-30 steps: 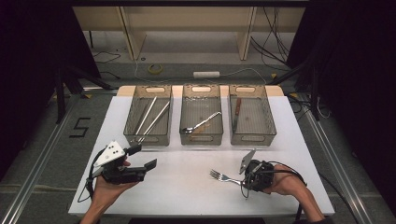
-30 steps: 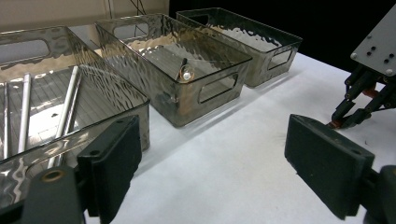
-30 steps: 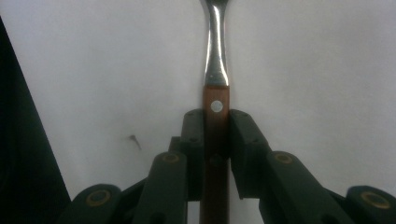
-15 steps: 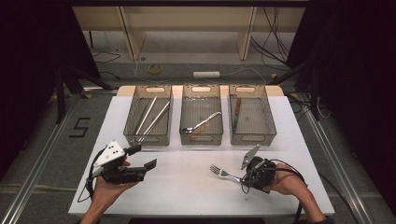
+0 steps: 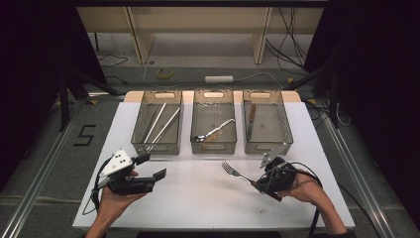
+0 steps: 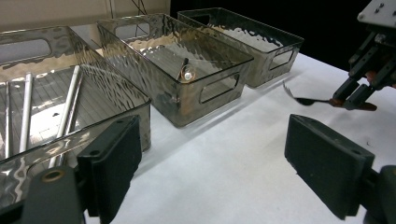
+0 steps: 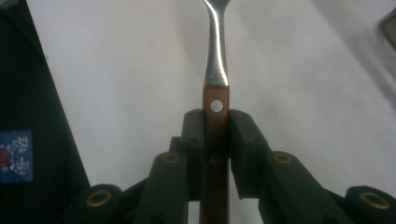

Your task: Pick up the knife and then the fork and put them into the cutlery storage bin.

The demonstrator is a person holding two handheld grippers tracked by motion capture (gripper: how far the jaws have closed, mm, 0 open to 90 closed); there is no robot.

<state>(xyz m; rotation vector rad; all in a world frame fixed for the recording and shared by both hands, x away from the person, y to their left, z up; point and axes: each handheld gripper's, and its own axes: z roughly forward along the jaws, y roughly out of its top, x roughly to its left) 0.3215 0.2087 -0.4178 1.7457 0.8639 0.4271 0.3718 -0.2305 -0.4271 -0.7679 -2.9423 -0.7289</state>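
Your right gripper [image 5: 258, 180] pinches the wooden-handled steel fork [image 5: 236, 173] between its jaws, near the white desk's [image 5: 198, 198] front right corner. Your left gripper [image 5: 154, 179], jaws spread and holding nothing, sits near the front left corner.

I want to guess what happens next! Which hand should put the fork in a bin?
Probably the right. Its gripper already clamps the fork by the wooden handle, near the bins. The left gripper is open and empty.

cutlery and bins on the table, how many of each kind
bins: 3 (left bin, middle bin, right bin)
chopsticks or rods: 3 or 4, hard to tell
spoon: 1
knife: 1
fork: 1, held in the right tool
total: 9 or 10
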